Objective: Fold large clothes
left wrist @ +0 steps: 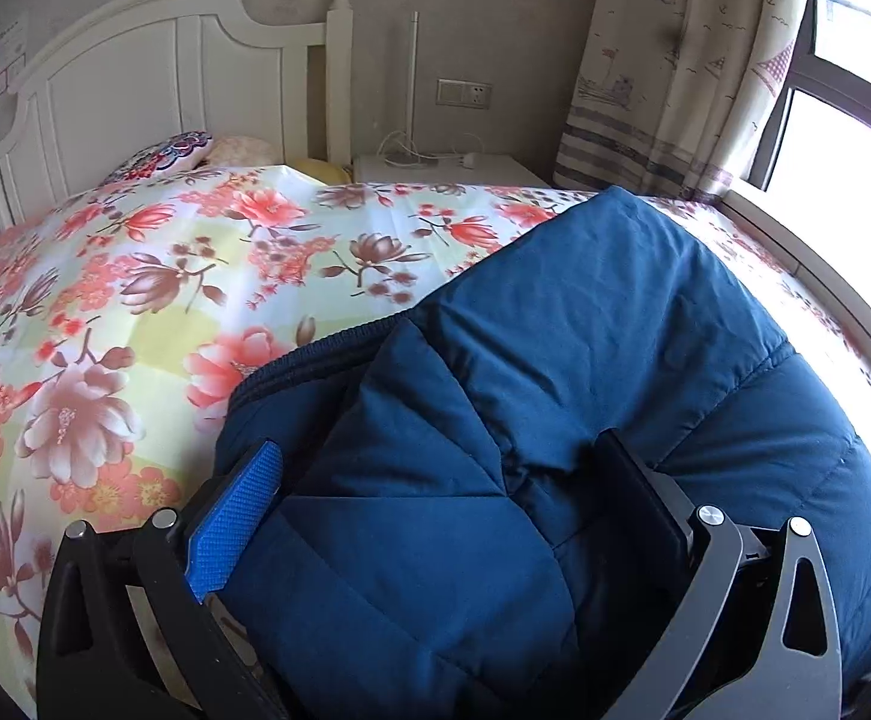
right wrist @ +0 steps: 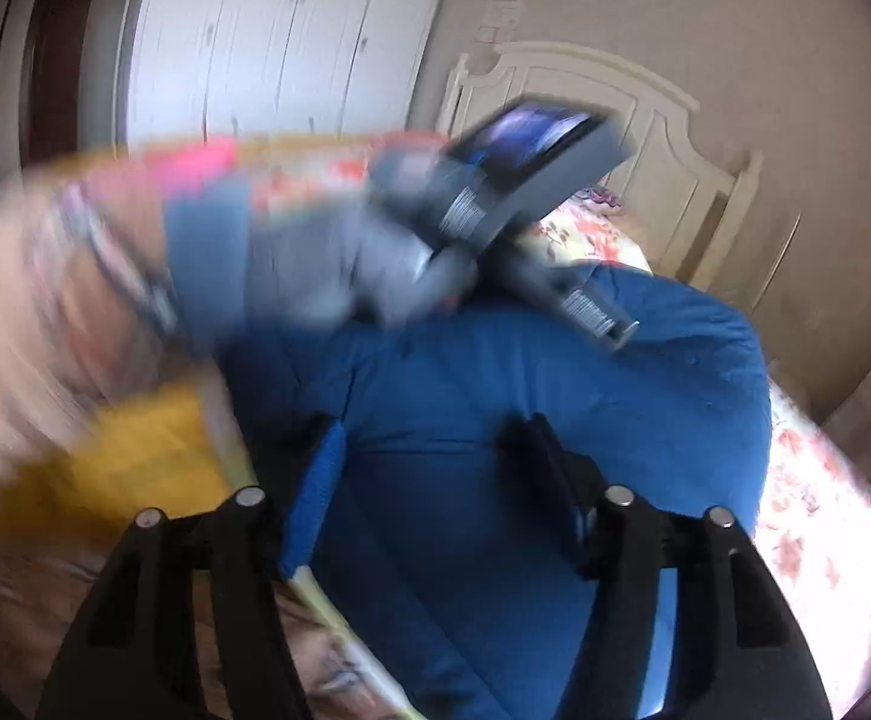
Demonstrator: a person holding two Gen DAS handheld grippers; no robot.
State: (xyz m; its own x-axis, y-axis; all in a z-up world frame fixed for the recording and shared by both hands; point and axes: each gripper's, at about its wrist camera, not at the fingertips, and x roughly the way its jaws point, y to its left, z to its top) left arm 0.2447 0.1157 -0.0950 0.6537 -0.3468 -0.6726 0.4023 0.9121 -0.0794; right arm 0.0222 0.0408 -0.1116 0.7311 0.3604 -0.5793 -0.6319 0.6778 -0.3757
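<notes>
- The navy quilted puffer jacket [left wrist: 585,360] lies bunched on the bed's floral sheet [left wrist: 135,300], towards the window side and the foot end.
- It looks soft, bulky and light, with a smooth shell that will probably slide and spring back open when folded, so I judge a hold on a stitched seam or on the ribbed edge [left wrist: 315,354] is safer than on the puffed padding.
- The left gripper [left wrist: 441,480] points forward and down over a doubled fold; its fingers [left wrist: 237,510] are spread wide, fabric bulging between them, not pinched.
- The right gripper [right wrist: 435,468] hangs above the jacket [right wrist: 555,372]; the view is blurred, its fingers [right wrist: 315,498] apart and clamping nothing.
- A gloved hand [right wrist: 315,264] carries the other gripper across the jacket's far side.
</notes>
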